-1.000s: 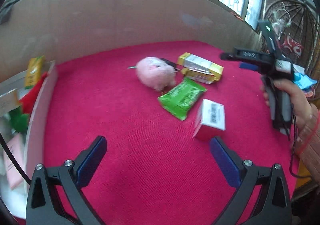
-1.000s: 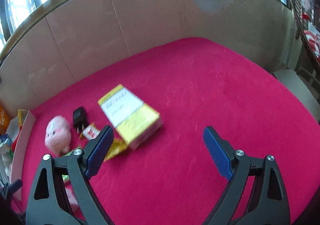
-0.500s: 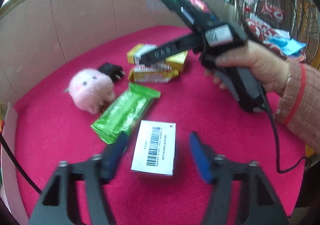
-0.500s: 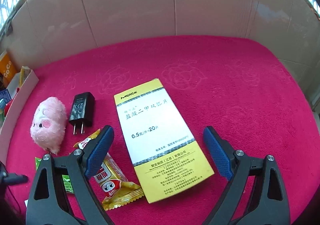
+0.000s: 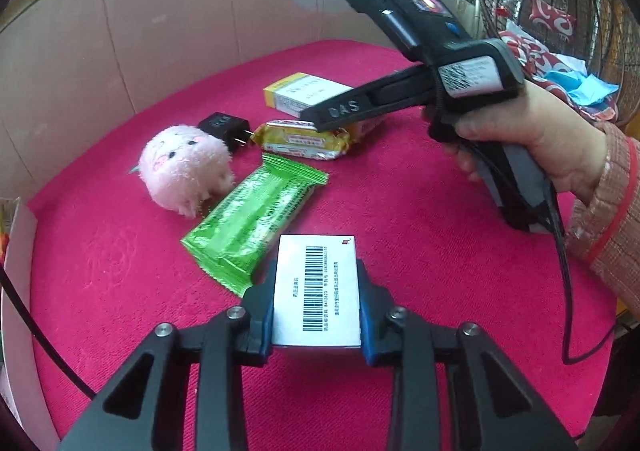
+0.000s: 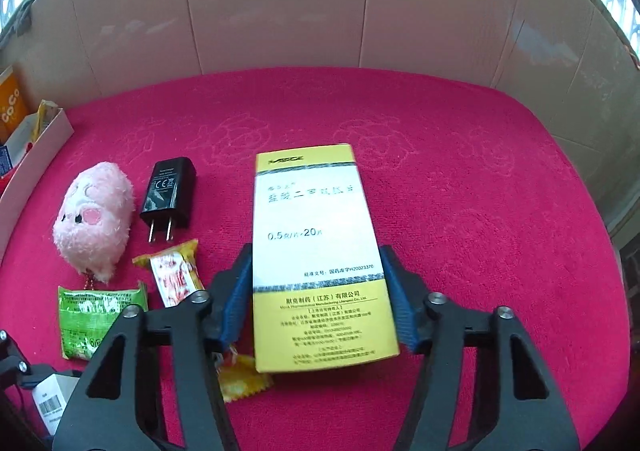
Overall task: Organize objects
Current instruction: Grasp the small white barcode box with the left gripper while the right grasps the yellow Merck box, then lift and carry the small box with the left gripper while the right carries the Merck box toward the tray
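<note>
My left gripper (image 5: pixel 318 325) has just closed; pads pinch the barcode box (image 5: pixel 318 287) on the red cloth (image 5: pixel 420 235). My right gripper (image 6: pixel 318 299) has been closing around the yellow box (image 6: pixel 316 251); pads flank its sides, contact unclear. Both point steeply down.

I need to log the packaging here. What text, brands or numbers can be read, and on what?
"0.5" and "20": front of the yellow-and-white medicine box.
"H20023370": same box, lower down; its Chinese lines and top logo are blurred.
"CE": black charger; the rest is too small.
"COCO": orange carton.
"OAS": right gripper's finger.
Barcode box in the left gripper: digits too small.
Snack wrappers: unreadable.
</note>
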Available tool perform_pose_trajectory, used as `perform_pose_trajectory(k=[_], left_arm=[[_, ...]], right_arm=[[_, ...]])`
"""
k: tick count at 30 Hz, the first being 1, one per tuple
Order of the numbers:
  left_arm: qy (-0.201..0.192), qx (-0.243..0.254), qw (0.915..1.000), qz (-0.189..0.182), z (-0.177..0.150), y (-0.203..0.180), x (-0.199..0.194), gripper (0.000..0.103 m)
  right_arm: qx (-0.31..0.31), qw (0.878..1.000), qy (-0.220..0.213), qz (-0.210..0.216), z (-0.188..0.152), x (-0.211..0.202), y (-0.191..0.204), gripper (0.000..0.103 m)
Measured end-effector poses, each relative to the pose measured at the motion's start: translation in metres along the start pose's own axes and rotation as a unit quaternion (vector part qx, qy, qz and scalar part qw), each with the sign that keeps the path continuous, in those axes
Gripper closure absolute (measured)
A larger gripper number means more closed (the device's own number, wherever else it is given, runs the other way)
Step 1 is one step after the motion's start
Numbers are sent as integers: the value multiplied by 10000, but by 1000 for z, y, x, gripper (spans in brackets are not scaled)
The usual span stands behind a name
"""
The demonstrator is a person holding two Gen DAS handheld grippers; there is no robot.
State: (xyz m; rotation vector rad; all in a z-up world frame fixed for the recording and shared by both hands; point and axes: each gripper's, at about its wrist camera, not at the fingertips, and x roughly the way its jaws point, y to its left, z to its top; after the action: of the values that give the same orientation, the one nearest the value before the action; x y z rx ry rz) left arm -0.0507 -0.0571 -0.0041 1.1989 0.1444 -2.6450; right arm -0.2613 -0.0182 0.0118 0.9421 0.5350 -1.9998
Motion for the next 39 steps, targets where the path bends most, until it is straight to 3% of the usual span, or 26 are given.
perform_pose_trajectory(k=[4,8,15,19,27,39], left_arm=[[-230,-137,9994,212,-4,7,-10,72],[-610,-227,9965,521,-10,14,-28,72],[-1089,-403,9893,883,-11,16,-46,72],[-1237,-467,9870,915,-7,11,-47,71],[-1511,-678,9817,938,-8,16,-56,71],[-1462,-1016,9764,1218,-19,36,-63,71]], right_arm=[[314,9993,-142,-174,-8,-11,-7,46],[602,9948,-663,-487,-17,-36,-14,46],[808,9732,-1613,-1428,-46,-88,6,46],[787,9706,-1610,-1606,-58,-96,25,46],[948,9661,-1883,-1487,-67,-107,44,46],[820,9670,-2011,-1334,-78,-122,79,46]])
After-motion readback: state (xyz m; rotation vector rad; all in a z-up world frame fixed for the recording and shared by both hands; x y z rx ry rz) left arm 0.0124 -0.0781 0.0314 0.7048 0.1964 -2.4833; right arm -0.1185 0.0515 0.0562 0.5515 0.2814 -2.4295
